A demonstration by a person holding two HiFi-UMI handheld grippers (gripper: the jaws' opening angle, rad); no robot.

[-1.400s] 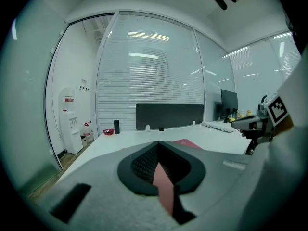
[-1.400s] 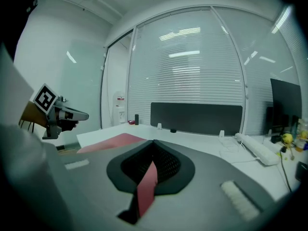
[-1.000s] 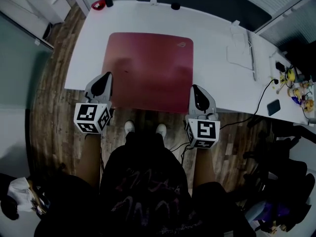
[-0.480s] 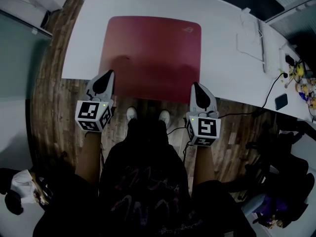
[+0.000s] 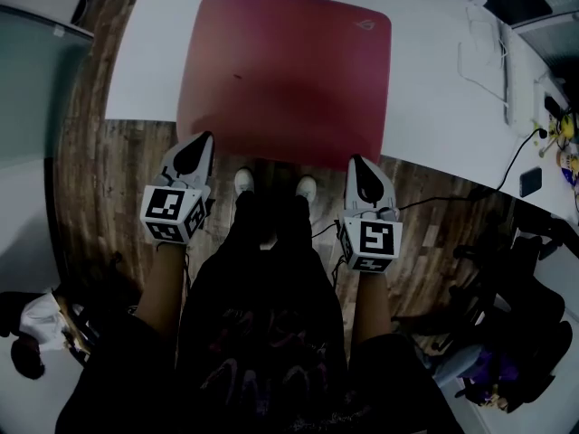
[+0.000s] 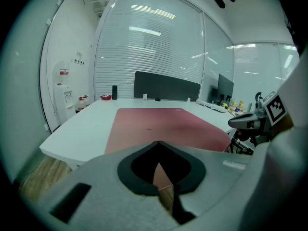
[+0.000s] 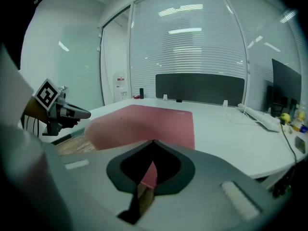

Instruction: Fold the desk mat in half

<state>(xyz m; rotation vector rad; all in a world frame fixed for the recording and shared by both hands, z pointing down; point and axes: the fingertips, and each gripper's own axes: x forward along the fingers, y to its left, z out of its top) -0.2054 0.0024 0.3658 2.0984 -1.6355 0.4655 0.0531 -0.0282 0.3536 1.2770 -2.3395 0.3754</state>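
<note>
Well, left tongs (image 5: 205, 137) and right tongs (image 5: 355, 159) hang closed, empty; open both, then pinch the near corners of the desk mat (image 5: 285, 70) evenly.

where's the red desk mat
Head view: the red rectangular desk mat lies on the white table, near edge overhanging, just beyond the left hand-held gripper and right hand-held gripper.

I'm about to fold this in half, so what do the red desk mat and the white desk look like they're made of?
Desk mat: probably soft, cloth-faced rubber or foam. It is matte with no glare, and its near edge overhangs the desk and seems to curve. Desk: likely hard laminate, as it is smooth, flat and white with a faint sheen.
</note>
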